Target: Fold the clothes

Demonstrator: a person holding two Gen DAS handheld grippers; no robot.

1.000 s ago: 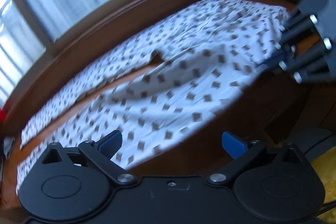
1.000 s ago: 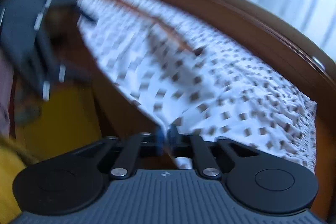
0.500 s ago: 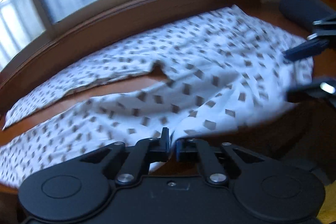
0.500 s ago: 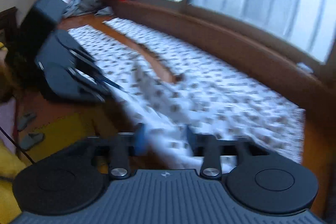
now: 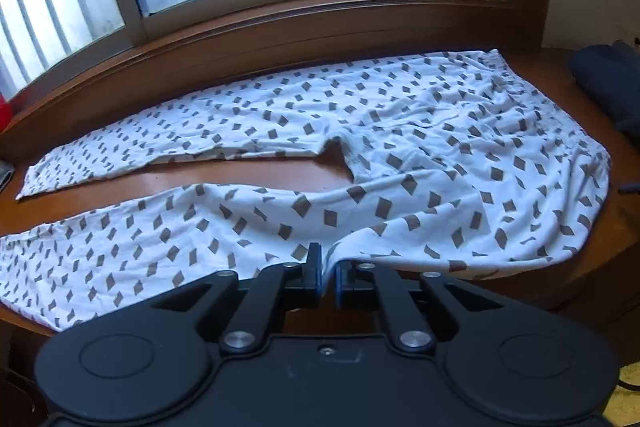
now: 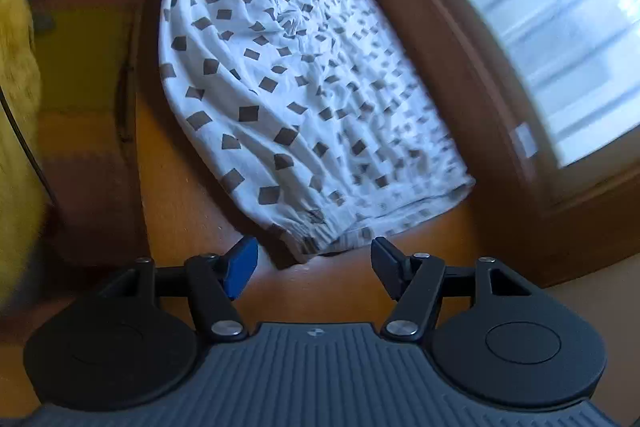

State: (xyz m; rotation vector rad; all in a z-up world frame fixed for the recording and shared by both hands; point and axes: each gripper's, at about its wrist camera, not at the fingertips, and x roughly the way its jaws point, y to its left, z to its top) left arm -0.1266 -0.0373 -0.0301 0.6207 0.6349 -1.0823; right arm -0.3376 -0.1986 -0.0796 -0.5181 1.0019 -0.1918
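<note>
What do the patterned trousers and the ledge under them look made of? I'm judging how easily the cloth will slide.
Patterned trousers: thin woven or knit fabric, probably cotton, matte; it wrinkles softly and drapes over the edge. Ledge: wood, or a wood-look surface, reddish-brown with a smooth, slightly glossy finish that catches window light. Sliding looks likely.

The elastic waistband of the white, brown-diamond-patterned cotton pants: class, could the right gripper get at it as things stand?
Probably yes. The right gripper hangs just before the elastic waistband, jaws closing with nothing between them yet, and only bare wooden platform lies between.
</note>
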